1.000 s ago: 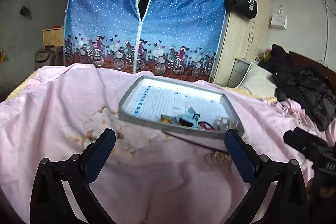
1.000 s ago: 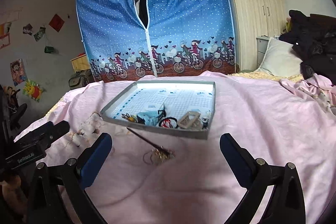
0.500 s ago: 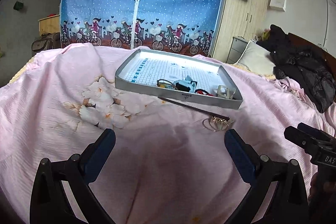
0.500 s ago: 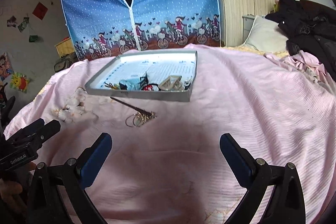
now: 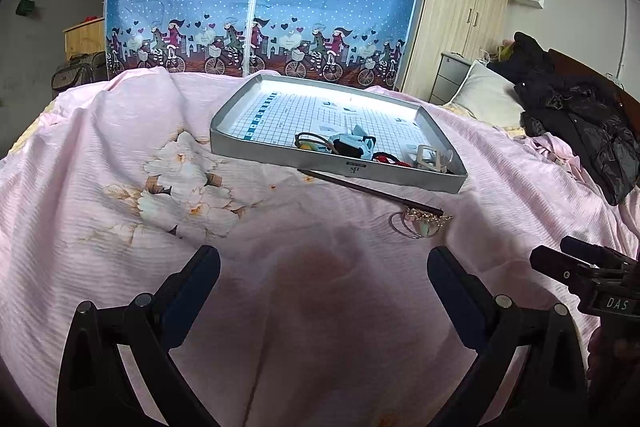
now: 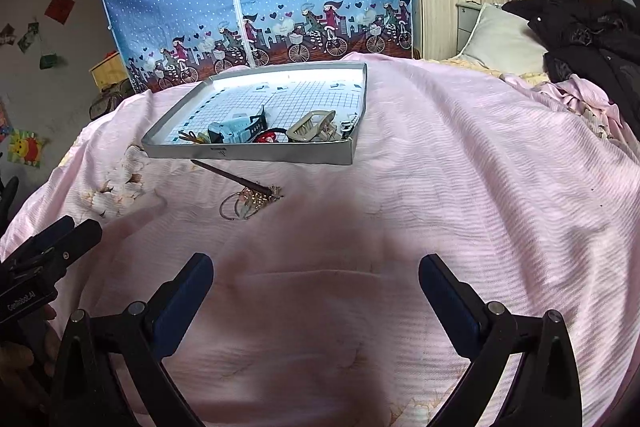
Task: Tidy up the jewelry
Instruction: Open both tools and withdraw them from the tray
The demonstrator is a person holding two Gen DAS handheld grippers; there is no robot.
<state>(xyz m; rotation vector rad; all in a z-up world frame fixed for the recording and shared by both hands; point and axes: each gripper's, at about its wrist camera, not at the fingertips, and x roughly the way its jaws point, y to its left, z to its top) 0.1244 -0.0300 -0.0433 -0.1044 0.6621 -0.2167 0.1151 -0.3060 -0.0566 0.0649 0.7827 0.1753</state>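
Right wrist view: the hair stick point(image 6: 234, 177) lies on the pink bedspread point(image 6: 460, 167) just before the tray point(image 6: 248, 151), at eleven o'clock from the wide-open, empty right gripper point(image 6: 316, 285); its long axis runs ten-to-four. The left gripper point(image 5: 323, 277), equally wide, looks farther.

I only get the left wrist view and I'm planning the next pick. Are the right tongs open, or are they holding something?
Observer: The right tongs are open, with only the pink blanket between their tips.
Operator: Where is the hairpin relative to them?
Observer: The hairpin, with its rings, lies ahead of them and to their left, outside the tray.
Operator: Is the pale thing in the tray a clip?
Observer: Yes, it's a beige claw clip near the tray's front right corner.
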